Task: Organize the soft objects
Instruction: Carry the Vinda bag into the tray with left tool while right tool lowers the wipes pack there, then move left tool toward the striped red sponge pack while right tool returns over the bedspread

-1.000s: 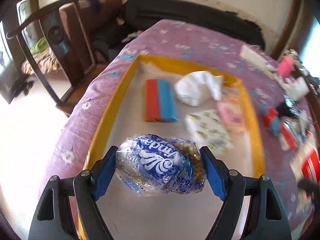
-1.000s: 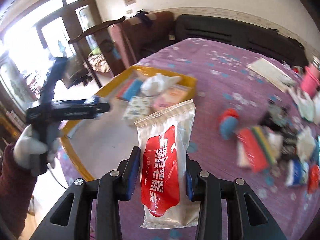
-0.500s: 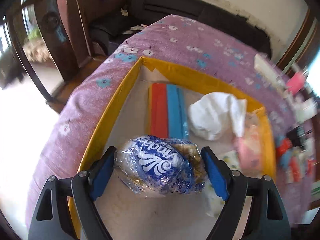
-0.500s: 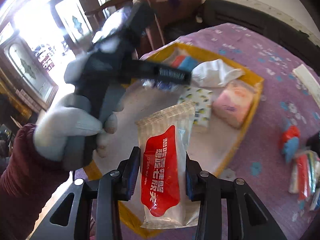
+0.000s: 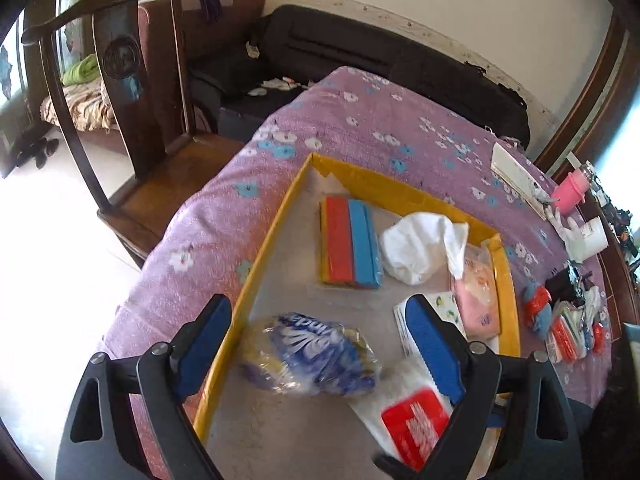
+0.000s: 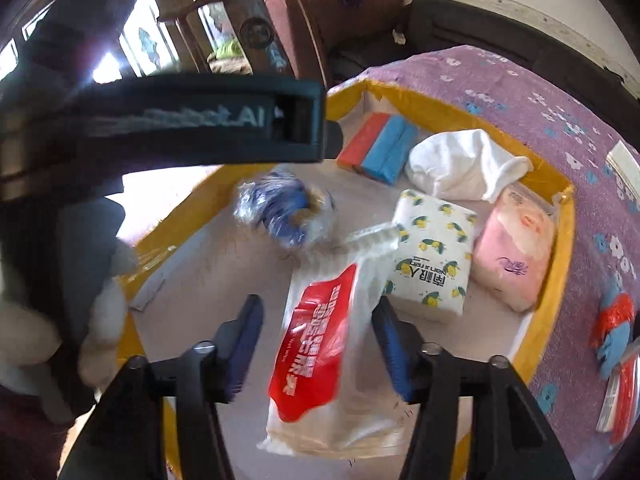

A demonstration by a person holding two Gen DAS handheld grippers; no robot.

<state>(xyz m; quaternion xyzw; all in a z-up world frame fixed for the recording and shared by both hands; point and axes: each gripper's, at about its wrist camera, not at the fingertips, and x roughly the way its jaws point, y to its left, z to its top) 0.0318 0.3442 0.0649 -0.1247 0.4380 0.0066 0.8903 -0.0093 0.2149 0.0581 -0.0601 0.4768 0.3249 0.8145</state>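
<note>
With both my left claw (image 5: 316, 344) and right claw (image 6: 316, 344) opening, the blue tissue pack (image 5: 316, 354) and wet-wipe pack (image 6: 320, 344) between their pads drop loose and may bounce over the yellow tray (image 5: 256, 272) rim.

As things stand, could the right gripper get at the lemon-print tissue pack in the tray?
Probably yes: the lemon-print tissue pack lies uncovered just beyond the right gripper, whose opening jaws have the red wet-wipe pack between them, to be cleared first.

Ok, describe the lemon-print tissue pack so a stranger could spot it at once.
Find the yellow-walled tray on the purple flowered cloth. Inside it, the lemon-print tissue pack lies between a pink pack and a red-labelled wipes pack. It alone is white with small yellow lemons.
</note>
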